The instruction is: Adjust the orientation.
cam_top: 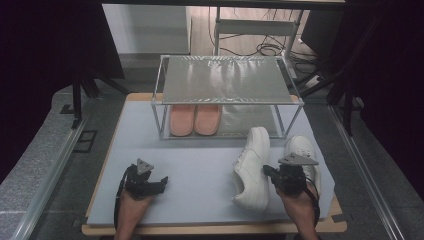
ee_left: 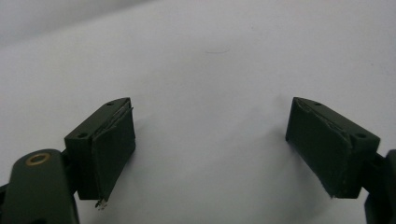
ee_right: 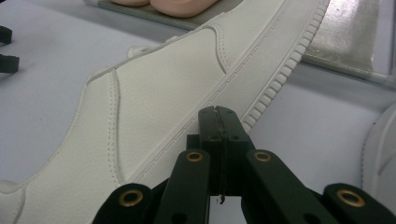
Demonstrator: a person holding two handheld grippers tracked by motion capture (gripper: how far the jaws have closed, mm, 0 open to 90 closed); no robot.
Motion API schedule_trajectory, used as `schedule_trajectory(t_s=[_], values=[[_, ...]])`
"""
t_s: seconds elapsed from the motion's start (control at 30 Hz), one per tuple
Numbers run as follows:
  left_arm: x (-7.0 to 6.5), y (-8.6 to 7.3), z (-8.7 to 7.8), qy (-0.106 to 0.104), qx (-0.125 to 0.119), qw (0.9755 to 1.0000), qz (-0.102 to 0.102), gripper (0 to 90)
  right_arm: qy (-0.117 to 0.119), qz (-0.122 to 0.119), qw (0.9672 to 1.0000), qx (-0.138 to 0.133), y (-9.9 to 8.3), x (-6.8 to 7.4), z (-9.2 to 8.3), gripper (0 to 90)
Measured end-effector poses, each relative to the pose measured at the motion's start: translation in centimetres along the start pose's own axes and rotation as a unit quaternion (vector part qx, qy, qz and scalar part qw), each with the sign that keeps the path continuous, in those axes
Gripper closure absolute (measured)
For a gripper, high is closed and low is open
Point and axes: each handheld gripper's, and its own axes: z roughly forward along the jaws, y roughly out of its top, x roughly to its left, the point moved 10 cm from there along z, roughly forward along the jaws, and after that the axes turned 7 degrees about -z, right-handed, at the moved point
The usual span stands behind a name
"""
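The right gripper (ee_right: 219,114) has its jaws pressed together with nothing between them, their tips just at the sole edge of the nearer white sneaker (ee_right: 154,88), which lies on its side directly ahead and to that gripper's left. The second white sneaker (cam_top: 301,150) stands upright just on its other side. The left gripper (ee_left: 210,144) sits well off to the side, jaws spread wide over bare grey mat (ee_left: 210,60). Beyond both grippers stands the two-tier shoe rack (cam_top: 227,80), a pink pair of slippers (cam_top: 195,119) on its lower shelf.

The step looks like righting or picking up the tipped sneaker. To do it well, part the right jaws first, then bite the collar or sidewall; the shoe opening is hard to make out here, so approach slowly.
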Motion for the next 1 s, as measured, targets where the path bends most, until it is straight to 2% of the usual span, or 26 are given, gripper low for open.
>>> schedule_trajectory(t_s=[0.57,0.8,1.0], values=[[0.0,0.0,0.0,0.0,0.0,1.0,0.0,15.8,-0.039,0.009,0.999,0.018,-1.4,-1.9,-0.8,90.0],[0.0,0.0,0.0,0.0,0.0,1.0,0.0,15.8,-0.071,0.013,0.9968,0.035,-2.1,-2.9,-0.9,90.0],[0.0,0.0,0.0,0.0,0.0,1.0,0.0,15.8,-0.072,0.012,0.9967,0.034,-1.8,-2.7,-0.8,90.0]])
